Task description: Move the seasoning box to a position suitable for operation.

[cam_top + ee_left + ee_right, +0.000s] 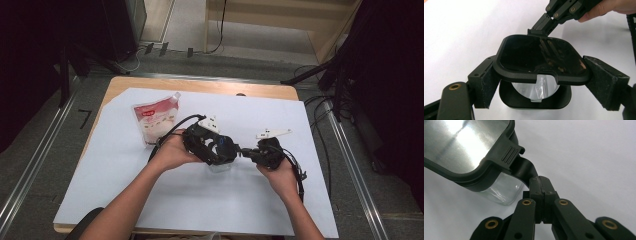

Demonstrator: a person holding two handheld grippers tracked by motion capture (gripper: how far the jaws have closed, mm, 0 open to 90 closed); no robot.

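A small clear container with a black lid stands on the white sheet, mid-table. My left gripper clasps it from both sides, its pads pressed against the lid's rim. The lid looks tilted up at its near edge, above the container's black collar. My right gripper is shut on the black latch strap that hangs from the lid's ridged tab. In the high view the left gripper and right gripper meet tip to tip over the container.
A red and white spouted pouch lies at the back left of the white sheet. The wooden table shows along the far edge. Cables trail off the right side.
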